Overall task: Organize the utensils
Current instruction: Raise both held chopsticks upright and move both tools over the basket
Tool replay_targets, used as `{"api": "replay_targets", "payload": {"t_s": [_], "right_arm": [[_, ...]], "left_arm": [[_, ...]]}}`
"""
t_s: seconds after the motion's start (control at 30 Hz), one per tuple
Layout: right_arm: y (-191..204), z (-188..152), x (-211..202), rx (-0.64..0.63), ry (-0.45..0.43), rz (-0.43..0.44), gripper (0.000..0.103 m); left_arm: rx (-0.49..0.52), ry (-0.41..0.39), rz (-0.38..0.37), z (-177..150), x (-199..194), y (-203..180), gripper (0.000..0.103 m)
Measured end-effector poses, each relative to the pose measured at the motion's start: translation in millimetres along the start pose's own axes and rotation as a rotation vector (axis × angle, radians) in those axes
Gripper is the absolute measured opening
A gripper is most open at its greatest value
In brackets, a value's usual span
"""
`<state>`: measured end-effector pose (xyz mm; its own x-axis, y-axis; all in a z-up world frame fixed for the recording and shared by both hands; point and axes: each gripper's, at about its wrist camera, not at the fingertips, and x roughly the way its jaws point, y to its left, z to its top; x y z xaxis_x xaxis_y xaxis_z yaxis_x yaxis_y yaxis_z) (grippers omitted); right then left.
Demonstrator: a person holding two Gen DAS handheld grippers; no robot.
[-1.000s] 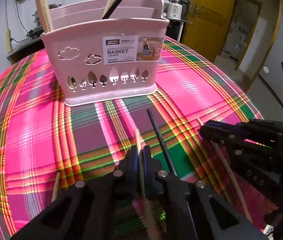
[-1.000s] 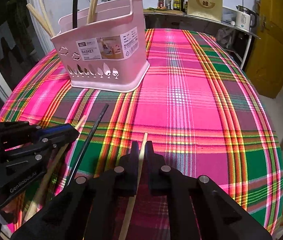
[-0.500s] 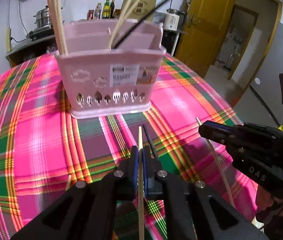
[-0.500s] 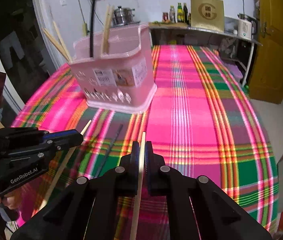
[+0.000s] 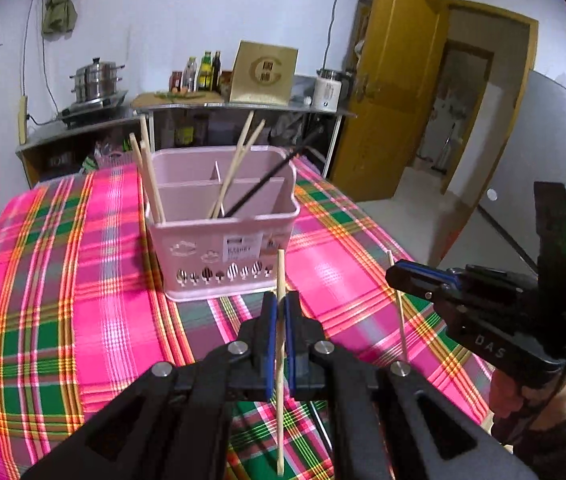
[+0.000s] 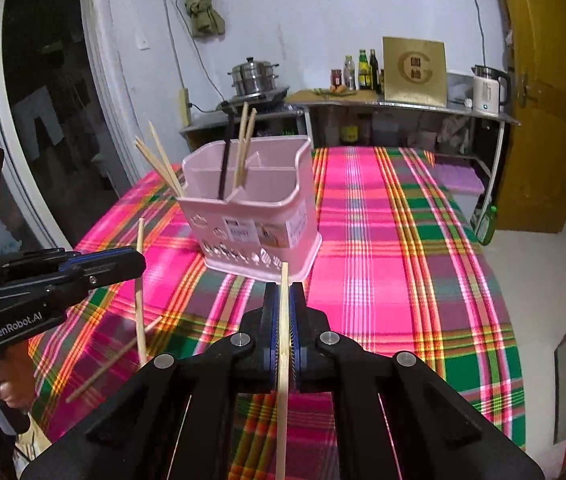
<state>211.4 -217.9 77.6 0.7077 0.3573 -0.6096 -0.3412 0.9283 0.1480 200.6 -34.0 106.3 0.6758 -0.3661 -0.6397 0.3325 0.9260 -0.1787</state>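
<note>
Two tongs, left [image 5: 279, 312] and right [image 6: 283, 300], each clamped tight on one chopstick [image 5: 279, 360] [image 6: 283, 344]: carry to far basket [image 5: 219, 236], tip upright over a compartment, then release.

A: Where does the left wrist view look from?
B: Above the tabletop [image 5: 83, 280], angled down, facing the basket [image 5: 219, 240] nearby.
A: And the right?
B: Same tilt, further right. Both share the basket [image 6: 251, 220], plaid tabletop [image 6: 403, 260] and back shelf [image 6: 403, 100].
</note>
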Motion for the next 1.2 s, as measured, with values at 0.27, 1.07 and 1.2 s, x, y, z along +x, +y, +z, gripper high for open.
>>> {"api": "replay_targets", "payload": {"t_s": [0.27, 1.07, 1.2], "right_arm": [[5, 10, -23, -0.014, -0.057, 0.009, 0.005], [25, 27, -58, -0.085, -0.133, 0.049, 0.005], [32, 38, -63, -0.102, -0.152, 0.062, 0.005]], "left_arm": [[0.015, -0.045, -0.004, 7, -22, -5, 0.004], [0.059, -0.083, 0.013, 28, -60, -5, 0.004], [0.068, -0.104, 0.020, 43, -70, -3, 0.004]]}}
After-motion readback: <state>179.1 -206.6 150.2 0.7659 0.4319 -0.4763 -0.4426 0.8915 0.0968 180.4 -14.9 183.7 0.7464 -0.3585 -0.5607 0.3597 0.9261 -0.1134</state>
